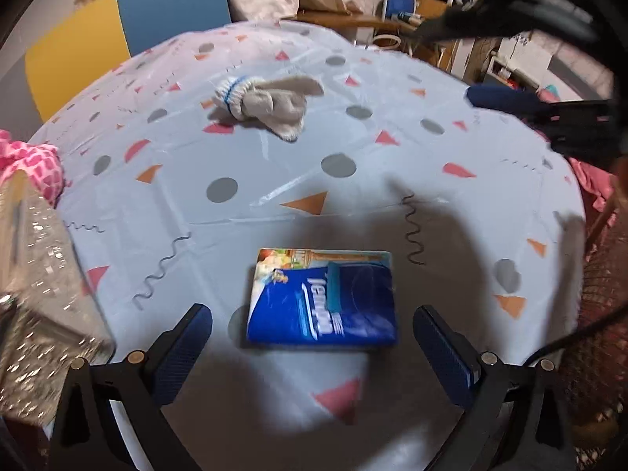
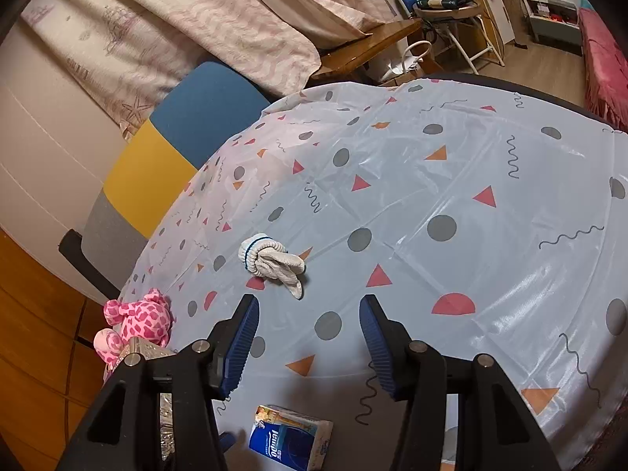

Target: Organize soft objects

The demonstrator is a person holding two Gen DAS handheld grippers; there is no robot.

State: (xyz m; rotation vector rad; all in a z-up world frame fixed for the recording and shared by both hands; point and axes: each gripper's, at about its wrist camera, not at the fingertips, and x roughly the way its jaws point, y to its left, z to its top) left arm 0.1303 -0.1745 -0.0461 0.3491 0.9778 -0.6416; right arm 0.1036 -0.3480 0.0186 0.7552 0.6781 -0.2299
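Pale blue tablecloth (image 2: 490, 165) scattered with grey dots, pink and orange triangles, dark squiggles; tissue pack (image 1: 324, 298) deep blue; rolled sock (image 2: 271, 261) beige, blue-striped cuff; plush toy (image 2: 137, 322) pink-spotted; chair (image 2: 176, 145) blue, yellow, grey.

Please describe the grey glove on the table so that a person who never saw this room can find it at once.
Start from the round table under the pale blue tablecloth with triangles and dots. Toward the blue and yellow chair lies a crumpled grey knitted work glove, alone on the cloth. Its white cuff with blue stripes sets it apart from the glossy blue tissue pack and the pink spotted plush toy.
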